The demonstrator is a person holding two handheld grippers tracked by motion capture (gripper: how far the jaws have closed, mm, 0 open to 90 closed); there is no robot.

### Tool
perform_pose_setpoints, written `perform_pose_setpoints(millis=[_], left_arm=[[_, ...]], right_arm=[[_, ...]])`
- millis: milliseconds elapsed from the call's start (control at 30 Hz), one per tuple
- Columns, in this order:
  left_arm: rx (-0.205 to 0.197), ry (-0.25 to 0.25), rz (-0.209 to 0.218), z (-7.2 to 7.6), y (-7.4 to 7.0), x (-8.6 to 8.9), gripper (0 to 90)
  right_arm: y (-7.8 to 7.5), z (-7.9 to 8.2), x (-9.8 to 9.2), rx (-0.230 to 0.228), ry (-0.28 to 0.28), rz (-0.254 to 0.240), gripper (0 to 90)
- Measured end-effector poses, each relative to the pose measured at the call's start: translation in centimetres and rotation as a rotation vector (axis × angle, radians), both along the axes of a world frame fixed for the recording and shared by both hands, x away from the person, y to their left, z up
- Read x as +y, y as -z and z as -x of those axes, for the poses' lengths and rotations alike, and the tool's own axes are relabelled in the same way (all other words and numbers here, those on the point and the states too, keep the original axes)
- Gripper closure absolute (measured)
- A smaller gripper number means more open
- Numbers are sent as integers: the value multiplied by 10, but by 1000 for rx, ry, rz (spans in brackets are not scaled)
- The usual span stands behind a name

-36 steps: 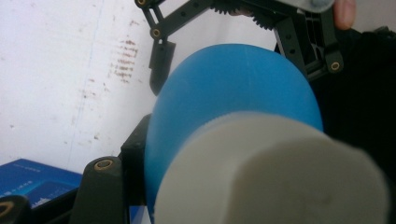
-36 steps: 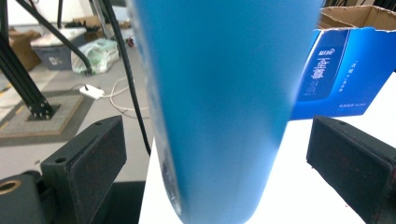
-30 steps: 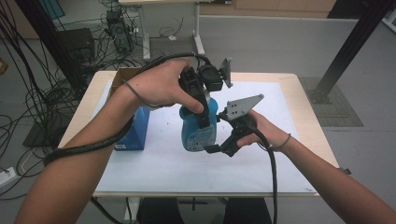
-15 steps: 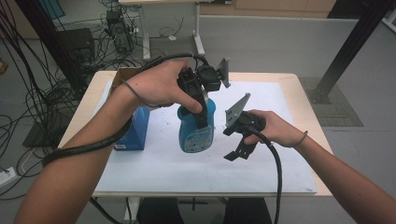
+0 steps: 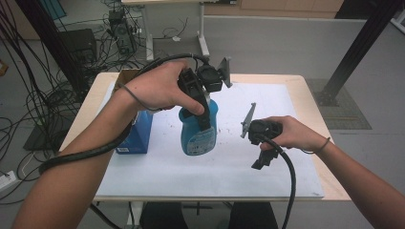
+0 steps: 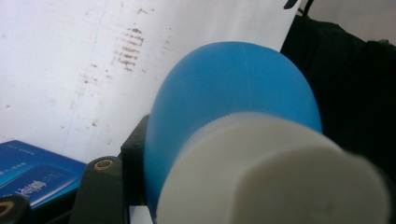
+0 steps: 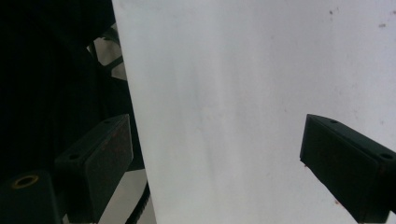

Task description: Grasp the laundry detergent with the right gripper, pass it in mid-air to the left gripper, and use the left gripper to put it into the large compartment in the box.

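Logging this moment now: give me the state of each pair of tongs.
Left tongs: closed on the blue bottle, held upright.
Right tongs: open, nothing between them, above the white sheet.

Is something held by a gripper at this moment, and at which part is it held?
The left gripper holds the blue bottle at its upper part, just below the white cap. The right gripper is open and holds nothing.

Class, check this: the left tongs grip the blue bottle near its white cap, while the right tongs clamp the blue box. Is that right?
Not quite. The right tongs stand open over the white sheet, holding nothing, as the right gripper view shows. The left tongs do grip the blue bottle.
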State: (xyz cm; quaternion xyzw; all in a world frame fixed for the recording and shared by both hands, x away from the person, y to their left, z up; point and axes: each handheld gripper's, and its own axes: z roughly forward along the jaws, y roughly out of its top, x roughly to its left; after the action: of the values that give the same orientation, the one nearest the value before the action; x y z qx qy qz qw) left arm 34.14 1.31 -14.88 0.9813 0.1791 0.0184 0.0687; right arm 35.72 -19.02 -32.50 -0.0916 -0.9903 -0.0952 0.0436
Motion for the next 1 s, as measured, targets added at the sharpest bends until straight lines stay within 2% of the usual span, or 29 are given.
perform_pose_setpoints(millis=[233, 433, 600, 900, 1000], left_arm=[[-11, -33, 4, -2, -2, 1, 385], [-27, -108, -5, -6, -13, 1, 385], [-32, -164, -14, -9, -32, -1, 385], [-82, -226, 17, -6, -76, -2, 384], [-86, -238, 27, -6, -88, -1, 384]], right_arm=[[7, 2, -3, 15, 20, 20, 104], [9, 4, 0, 15, 7, 7, 108], [12, 4, 1, 25, 17, -2, 103], [12, 4, 2, 13, 5, -6, 99], [11, 5, 1, 20, 21, -5, 95]])
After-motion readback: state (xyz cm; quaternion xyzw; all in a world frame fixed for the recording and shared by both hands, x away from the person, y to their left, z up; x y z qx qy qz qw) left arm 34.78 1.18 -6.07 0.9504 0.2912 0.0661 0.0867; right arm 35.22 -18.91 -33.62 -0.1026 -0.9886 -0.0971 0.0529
